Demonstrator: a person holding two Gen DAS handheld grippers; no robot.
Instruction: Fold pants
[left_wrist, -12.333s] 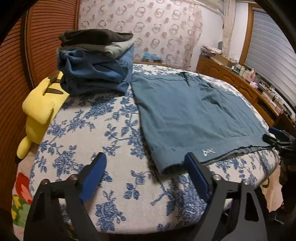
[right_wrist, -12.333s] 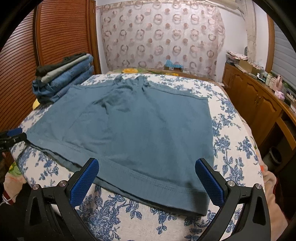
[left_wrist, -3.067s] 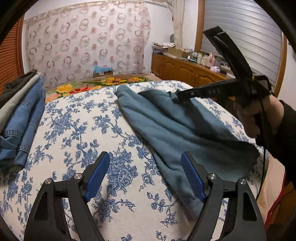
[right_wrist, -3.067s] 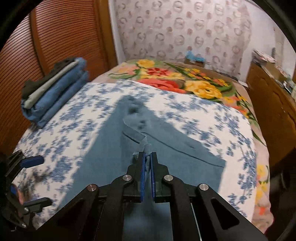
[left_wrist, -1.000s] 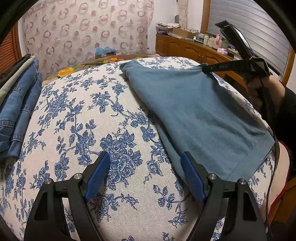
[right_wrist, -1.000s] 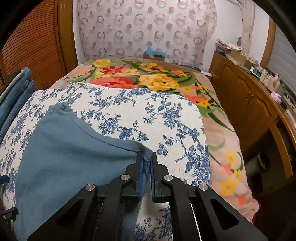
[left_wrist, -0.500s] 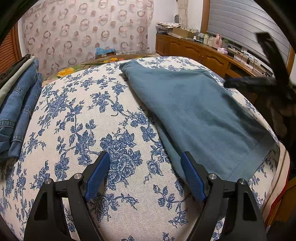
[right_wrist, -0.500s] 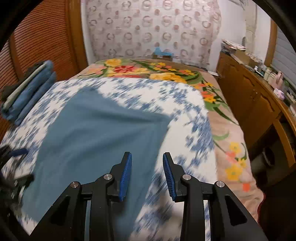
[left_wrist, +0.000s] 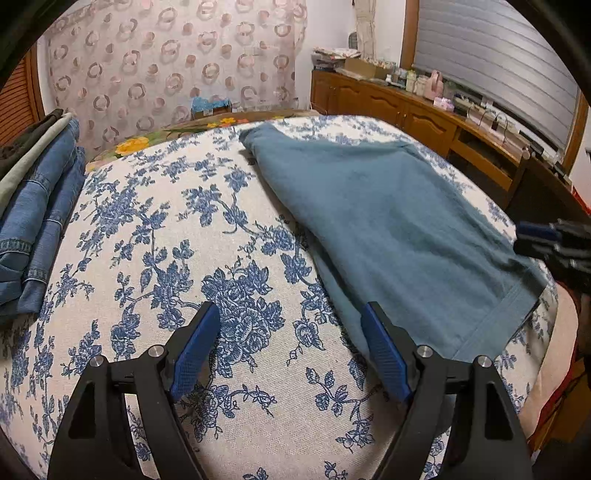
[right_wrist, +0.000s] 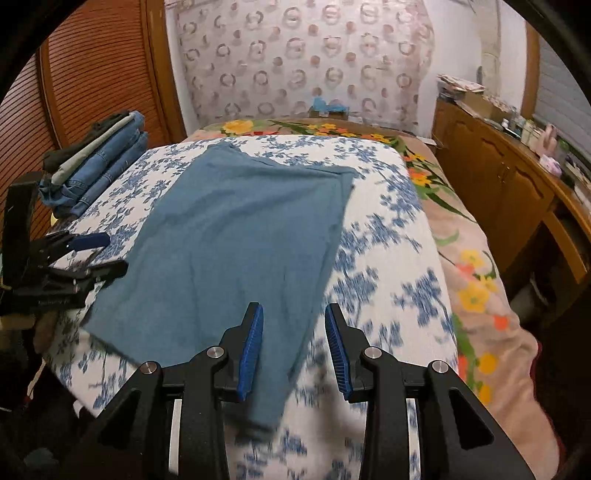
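The teal pants (left_wrist: 388, 221) (right_wrist: 240, 236) lie flat on the bed, folded lengthwise into one long panel. My left gripper (left_wrist: 291, 339) hovers open over the floral cover, its right finger at the pants' near left edge, with nothing between the pads. In the right wrist view it shows at the left (right_wrist: 81, 254). My right gripper (right_wrist: 293, 347) is open part-way above the pants' near corner, and its pads press on nothing. It also appears blurred at the right edge of the left wrist view (left_wrist: 546, 240).
A stack of folded jeans (left_wrist: 33, 221) (right_wrist: 99, 162) sits at the bed's left side by the wooden slatted door. The blue floral cover (left_wrist: 184, 240) spreads under the pants. A flowered blanket (right_wrist: 472, 258) and a wooden sideboard (right_wrist: 498, 173) lie to the right.
My right gripper let go of the pants' far corner, opened, and drew back to the near end of the bed. The pants now lie flat. The left gripper stayed put.
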